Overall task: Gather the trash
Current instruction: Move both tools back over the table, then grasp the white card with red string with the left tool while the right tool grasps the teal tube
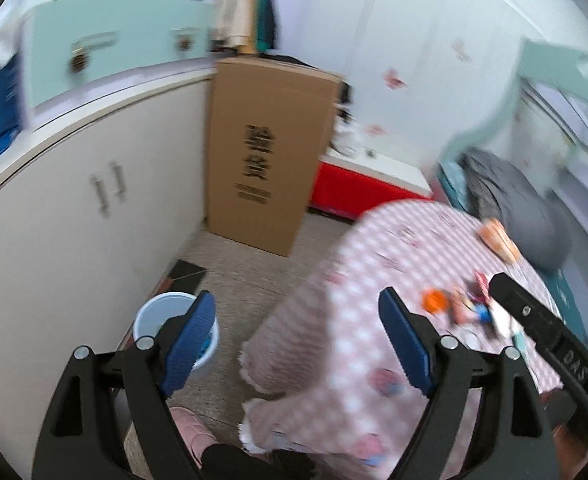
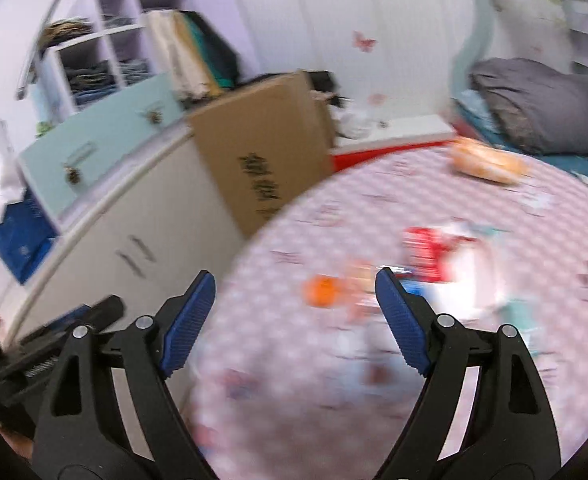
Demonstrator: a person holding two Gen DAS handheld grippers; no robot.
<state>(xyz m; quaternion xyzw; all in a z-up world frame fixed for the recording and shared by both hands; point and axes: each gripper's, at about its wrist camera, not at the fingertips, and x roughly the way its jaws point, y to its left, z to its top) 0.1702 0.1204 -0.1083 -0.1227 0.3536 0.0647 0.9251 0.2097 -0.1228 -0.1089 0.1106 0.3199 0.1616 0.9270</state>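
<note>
Both views are motion-blurred. A round table with a pink checked cloth [image 1: 357, 280] [image 2: 373, 380] carries scattered trash: an orange piece [image 1: 433, 301] [image 2: 322, 290], a red and white wrapper [image 2: 425, 254], small colourful scraps [image 1: 469, 308], and an orange-beige bag [image 1: 497, 236] [image 2: 489, 162] at the far side. A light blue bin [image 1: 158, 312] stands on the floor left of the table. My left gripper [image 1: 297, 316] is open and empty, above the table edge. My right gripper [image 2: 295, 296] is open and empty, over the table near the orange piece; it shows in the left wrist view [image 1: 533, 320].
A tall cardboard box [image 1: 266, 152] [image 2: 266, 152] stands against a white cabinet [image 1: 78, 216] [image 2: 106, 248]. A red and white low box [image 1: 365, 184] lies behind the table. A bed with a grey pillow [image 2: 541, 108] is at the right. A pink slipper [image 1: 192, 428] is below.
</note>
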